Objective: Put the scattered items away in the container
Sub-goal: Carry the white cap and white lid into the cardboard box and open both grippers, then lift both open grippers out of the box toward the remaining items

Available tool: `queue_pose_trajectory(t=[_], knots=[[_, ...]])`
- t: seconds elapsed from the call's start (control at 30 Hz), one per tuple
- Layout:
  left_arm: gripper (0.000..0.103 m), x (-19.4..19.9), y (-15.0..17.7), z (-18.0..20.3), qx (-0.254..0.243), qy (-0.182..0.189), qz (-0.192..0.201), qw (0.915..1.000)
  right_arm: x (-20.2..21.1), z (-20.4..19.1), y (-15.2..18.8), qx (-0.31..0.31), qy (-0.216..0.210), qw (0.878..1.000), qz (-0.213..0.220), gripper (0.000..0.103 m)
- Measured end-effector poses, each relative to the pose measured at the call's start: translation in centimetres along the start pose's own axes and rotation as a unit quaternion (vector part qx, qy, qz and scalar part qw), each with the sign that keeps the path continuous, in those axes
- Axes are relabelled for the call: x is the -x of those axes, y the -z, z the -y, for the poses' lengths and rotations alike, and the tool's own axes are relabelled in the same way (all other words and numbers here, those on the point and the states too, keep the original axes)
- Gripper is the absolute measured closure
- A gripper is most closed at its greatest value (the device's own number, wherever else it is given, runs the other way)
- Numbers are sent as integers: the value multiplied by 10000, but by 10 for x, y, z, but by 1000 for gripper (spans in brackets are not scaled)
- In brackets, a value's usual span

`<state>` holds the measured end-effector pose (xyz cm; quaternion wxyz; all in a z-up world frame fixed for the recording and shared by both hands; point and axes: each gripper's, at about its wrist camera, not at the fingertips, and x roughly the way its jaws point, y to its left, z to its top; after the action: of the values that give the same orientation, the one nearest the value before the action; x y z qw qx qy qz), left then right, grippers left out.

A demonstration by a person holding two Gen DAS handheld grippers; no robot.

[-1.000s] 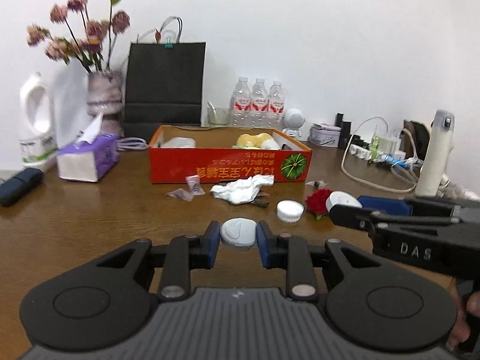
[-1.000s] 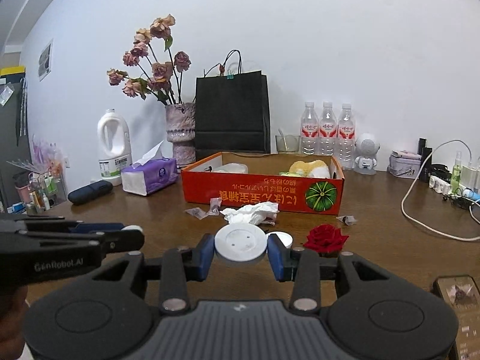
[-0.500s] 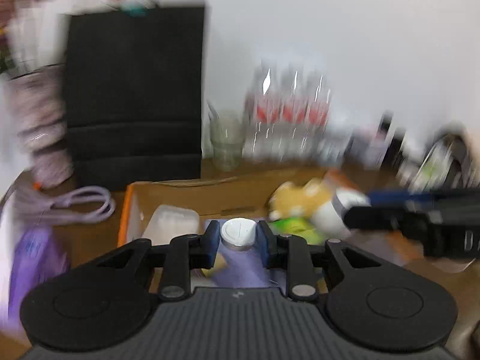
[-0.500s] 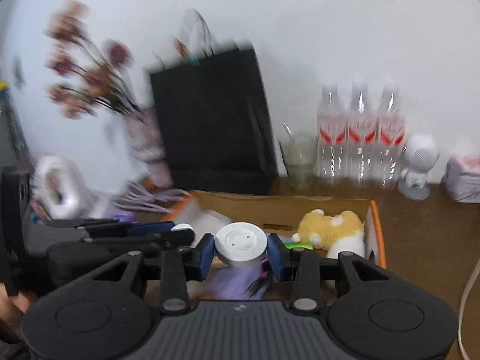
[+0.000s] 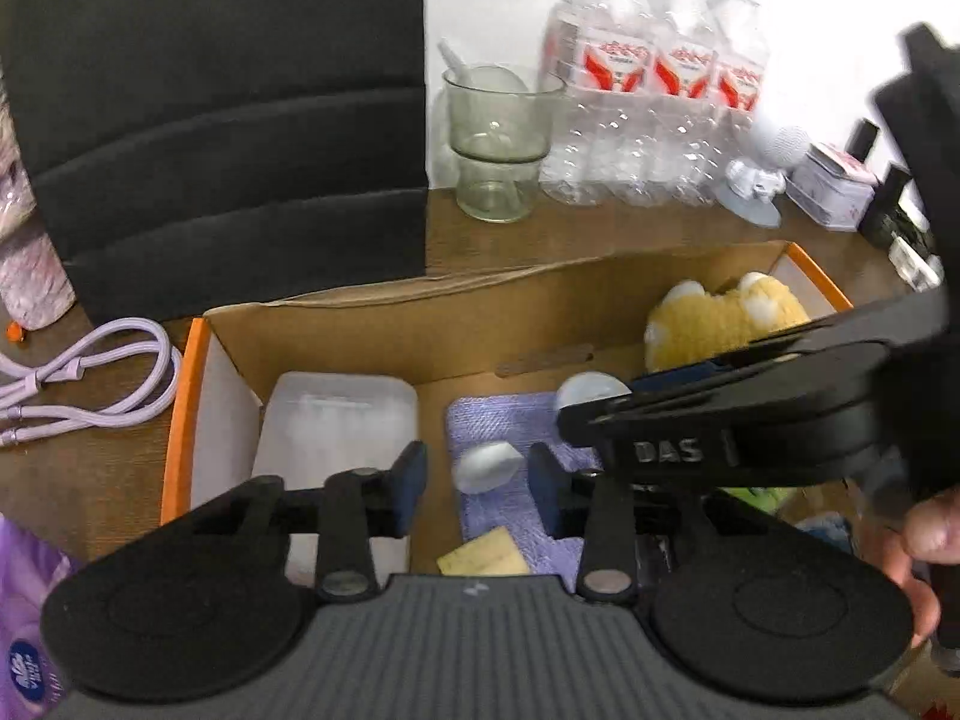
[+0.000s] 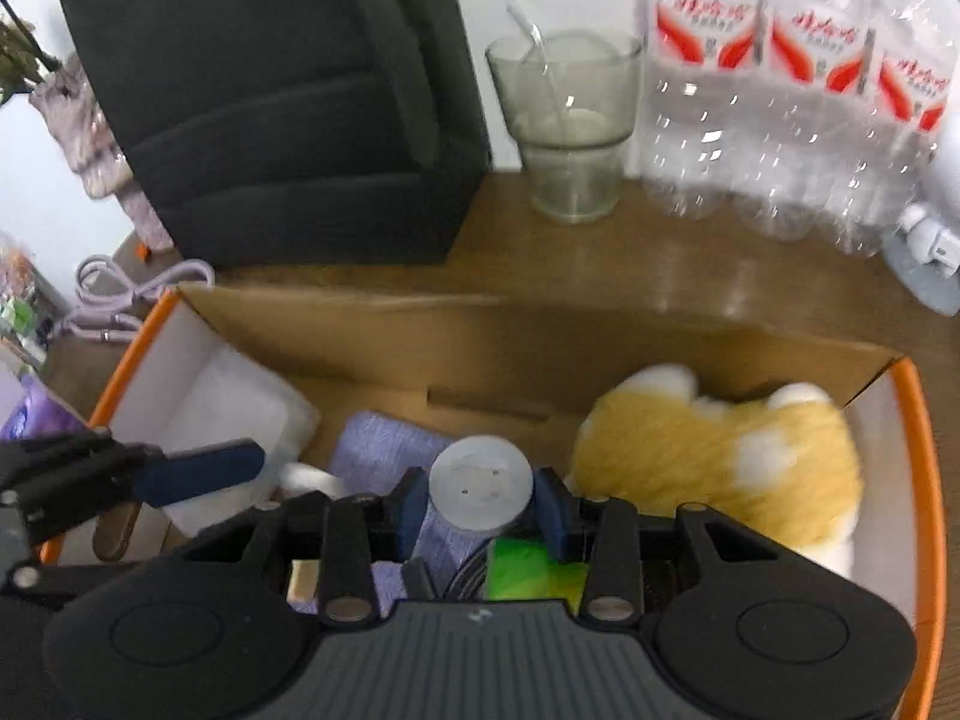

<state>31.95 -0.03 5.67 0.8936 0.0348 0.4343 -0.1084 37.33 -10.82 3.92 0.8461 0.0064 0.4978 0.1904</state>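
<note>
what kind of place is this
Probably a home or small office desk: a wooden table against a white wall, cluttered with water bottles, a glass cup, a black paper bag and a charging cable.

the left claw [image 5: 478, 483] hangs over the orange-rimmed cardboard box [image 5: 384, 324], its jaws opening, a small white rounded cap [image 5: 485, 467] loose between them above a lilac cloth [image 5: 498, 420]. the right claw [image 5: 591, 414] crosses from the right edge, gripping a white disc [image 5: 585, 391].
</note>
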Motion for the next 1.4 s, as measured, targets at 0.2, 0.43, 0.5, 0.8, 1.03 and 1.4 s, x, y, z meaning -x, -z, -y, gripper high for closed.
queue_pose_trajectory(t=[0.2, 0.43, 0.5, 0.8, 1.03, 1.4], knots=[[64, 42, -4, -15, 320, -128, -3, 9994, 48, 5, -6, -347, -102, 9991, 234, 39], [32, 76, -4, -18, 934, -553, -559, 9925, 120, 15, 8, -555, 418, 9976, 46, 14], [25, 85, 0, -18, 1173, -527, -683, 9893, 132, 16, 17, -564, 550, 9969, -63, 14], [4, 148, 34, 18, 971, -1294, 556, 9853, 173, 3, 82, -553, 606, 9960, 352, 12], [0, 185, 106, 41, 613, -981, 2609, 9584, 191, -18, 152, 46, 652, 9710, 2298, 12], [0, 195, 144, 49, 483, -1182, 2513, 9594, 206, -35, 187, 119, 809, 9646, 2505, 12]])
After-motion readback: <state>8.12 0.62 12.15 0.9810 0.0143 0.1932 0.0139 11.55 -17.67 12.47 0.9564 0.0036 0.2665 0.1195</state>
